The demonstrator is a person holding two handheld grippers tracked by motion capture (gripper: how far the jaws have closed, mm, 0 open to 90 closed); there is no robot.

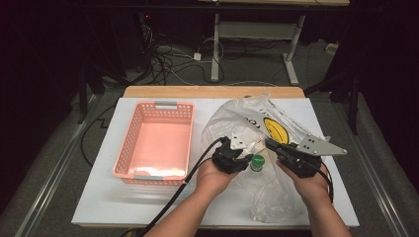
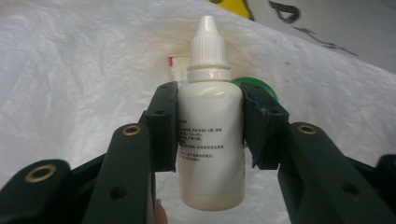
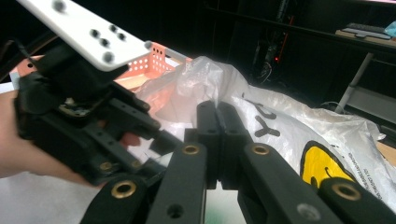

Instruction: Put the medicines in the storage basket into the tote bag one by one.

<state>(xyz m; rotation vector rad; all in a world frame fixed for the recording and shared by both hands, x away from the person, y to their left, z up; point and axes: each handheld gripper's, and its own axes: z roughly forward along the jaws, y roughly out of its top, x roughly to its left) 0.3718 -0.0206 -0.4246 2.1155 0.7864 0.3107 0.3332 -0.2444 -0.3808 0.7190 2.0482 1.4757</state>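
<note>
A white dropper bottle (image 2: 210, 140) with a ribbed white cap and small printed text stands upright between the jaws of my left gripper (image 2: 209, 93), which is shut on its body. In the high view the left gripper (image 1: 242, 158) sits over the crumpled clear plastic bag (image 1: 247, 113) with a yellow smiley face. A green round cap (image 1: 257, 162) lies just right of it, and it peeks out behind the bottle (image 2: 261, 84). My right gripper (image 1: 272, 145) has its jaws pressed together, and a fold of the bag's film (image 3: 215, 88) rises from the tips of the right gripper (image 3: 217, 109).
An empty pink perforated basket (image 1: 126, 143) stands left of the bag on the white tabletop (image 1: 99, 197). Beyond the table's far edge there are cables and desk legs on a dark floor. The left gripper (image 3: 163, 140) is close in front of the right one.
</note>
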